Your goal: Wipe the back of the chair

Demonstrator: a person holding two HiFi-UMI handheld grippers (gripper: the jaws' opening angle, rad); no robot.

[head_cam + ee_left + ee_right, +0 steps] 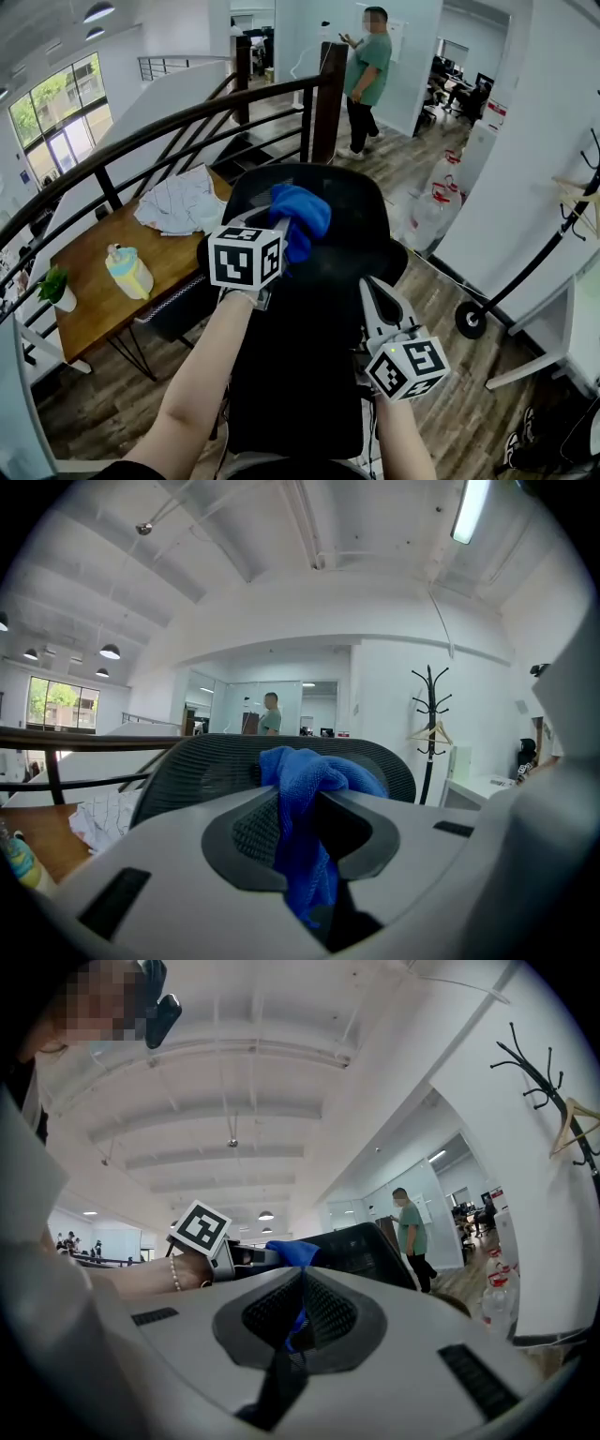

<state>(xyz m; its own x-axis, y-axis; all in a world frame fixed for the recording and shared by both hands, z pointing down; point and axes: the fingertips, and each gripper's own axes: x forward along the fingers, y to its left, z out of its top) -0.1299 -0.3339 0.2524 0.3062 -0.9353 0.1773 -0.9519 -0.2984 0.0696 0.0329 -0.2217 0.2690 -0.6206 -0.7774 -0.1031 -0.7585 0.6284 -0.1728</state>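
Note:
A black mesh office chair point(309, 319) fills the middle of the head view, seen from behind and above. My left gripper point(281, 231) is shut on a blue cloth point(302, 217), which is bunched against the top of the chair back. In the left gripper view the blue cloth point(314, 778) hangs pinched between the jaws, with the mesh chair back point(202, 766) right behind it. My right gripper point(379, 298) sits lower, by the chair's right edge, jaws together and empty. From the right gripper view I see the chair back point(361, 1246), the cloth point(295, 1252) and the left gripper's marker cube point(201, 1229).
A wooden table point(98, 281) at the left carries crumpled white fabric point(183, 202), a bottle point(128, 272) and a small plant point(56, 286). A curved stair railing point(169, 122) runs behind it. A person point(367, 80) stands far off. A coat rack point(581, 211) and water bottles point(436, 202) are at the right.

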